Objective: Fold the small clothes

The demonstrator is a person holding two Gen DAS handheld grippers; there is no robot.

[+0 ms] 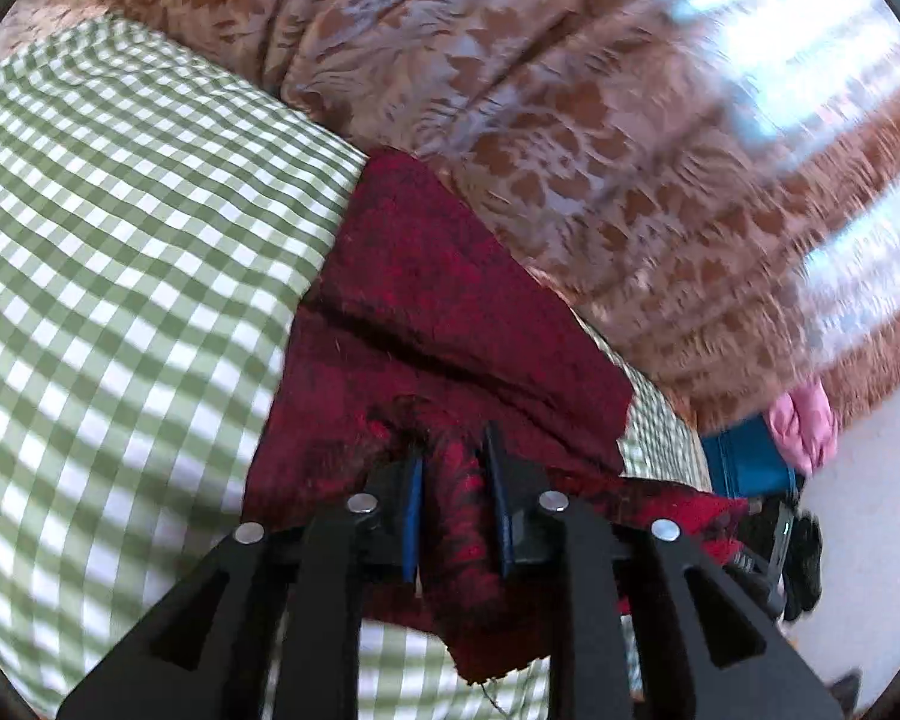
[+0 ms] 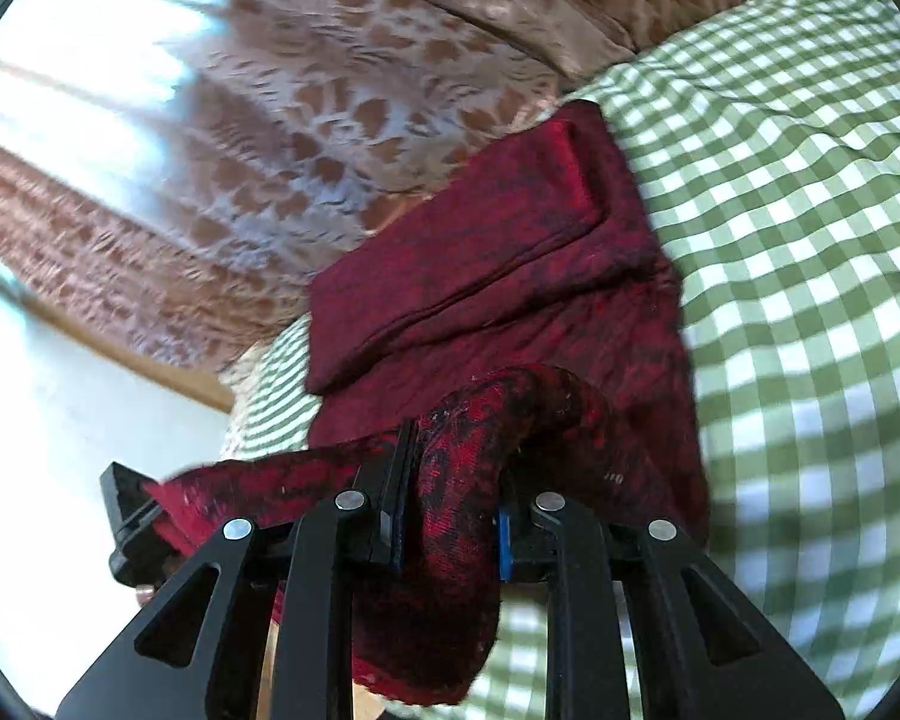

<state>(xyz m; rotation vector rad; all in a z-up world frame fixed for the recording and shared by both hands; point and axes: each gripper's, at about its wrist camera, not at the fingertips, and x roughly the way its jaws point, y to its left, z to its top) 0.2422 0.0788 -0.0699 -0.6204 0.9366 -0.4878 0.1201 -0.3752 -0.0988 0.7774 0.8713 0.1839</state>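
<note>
The red cloth point(image 1: 450, 312) lies on a bed covered with a green and white checked sheet point(image 1: 120, 240), close to the edge where a brown patterned curtain point(image 1: 510, 90) hangs behind. The far part of the cloth rests flat on the sheet and shows a folded layer with a straight seam across it. The near part is lifted from the bed. The left gripper point(image 1: 453, 468) has its fingers clamped on a bunched edge of the cloth, which fills the narrow gap between the blue pads. The right gripper point(image 2: 450, 480) is also clamped on a rolled part of the same cloth, and the fabric hangs down below its fingers. In the left wrist view, something blue point(image 1: 744, 456) and something pink point(image 1: 804, 420) sit beyond the bed on the right, blurred.
</note>
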